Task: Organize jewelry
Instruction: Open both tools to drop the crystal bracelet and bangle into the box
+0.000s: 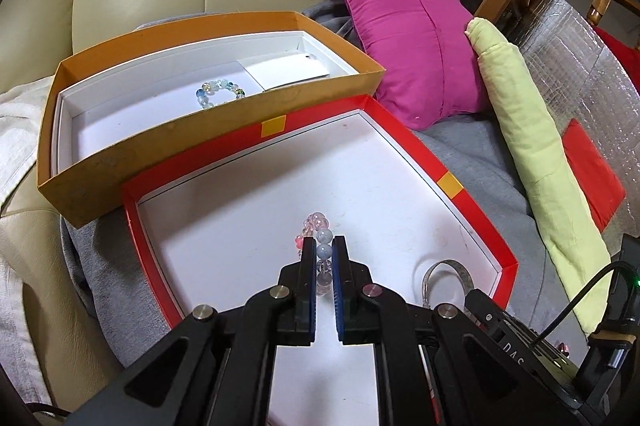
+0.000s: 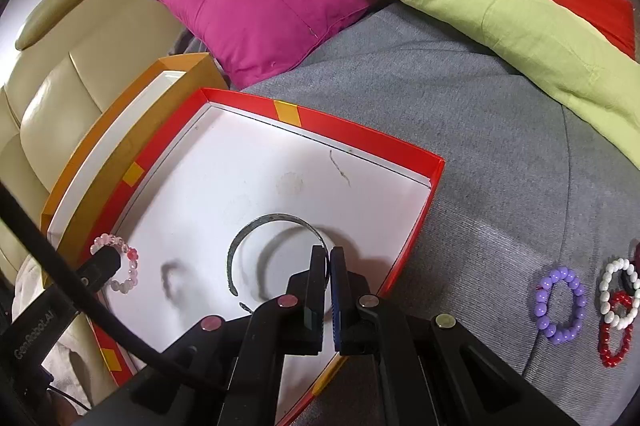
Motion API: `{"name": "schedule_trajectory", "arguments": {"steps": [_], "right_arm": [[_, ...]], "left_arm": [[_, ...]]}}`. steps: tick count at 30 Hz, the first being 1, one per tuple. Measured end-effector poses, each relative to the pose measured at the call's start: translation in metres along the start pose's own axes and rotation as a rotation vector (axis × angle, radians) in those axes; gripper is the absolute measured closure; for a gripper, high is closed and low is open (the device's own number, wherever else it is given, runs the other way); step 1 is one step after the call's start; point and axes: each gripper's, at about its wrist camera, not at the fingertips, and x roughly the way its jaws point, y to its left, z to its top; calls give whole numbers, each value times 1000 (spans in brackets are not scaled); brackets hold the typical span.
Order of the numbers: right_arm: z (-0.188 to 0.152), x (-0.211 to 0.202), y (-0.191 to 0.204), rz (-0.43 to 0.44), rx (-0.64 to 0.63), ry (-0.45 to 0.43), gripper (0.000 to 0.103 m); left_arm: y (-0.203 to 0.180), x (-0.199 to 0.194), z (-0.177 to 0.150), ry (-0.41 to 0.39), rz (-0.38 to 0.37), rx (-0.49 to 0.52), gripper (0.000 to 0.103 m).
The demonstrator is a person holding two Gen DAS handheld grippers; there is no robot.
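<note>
Nearest the left wrist camera, the left tool [image 1: 323,246] is gripping a pink and pale bead bracelet [image 1: 318,240] over the white floor of the red box [image 1: 472,202]. Beside it, the right tool [image 2: 329,258] is pinching a thin metal bangle [image 2: 256,226], which is probably resting on the same box floor. Behind sits an orange box [image 1: 132,150] holding a blue-green bracelet [image 1: 219,91]. Purple [image 2: 560,306], white [image 2: 618,292] and red [image 2: 614,330] bracelets are lying on the grey blanket [image 2: 460,130].
</note>
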Motion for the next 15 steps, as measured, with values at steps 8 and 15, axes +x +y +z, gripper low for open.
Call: {"name": "schedule_trajectory", "arguments": {"steps": [8,15], "right_arm": [[-1,2,-1,-6,-2,8,100],[0,3,-3,-6,1,10,100]], "left_arm": [[1,0,0,-4,1,0,95],[1,1,1,-1,3,-4,95]]}}
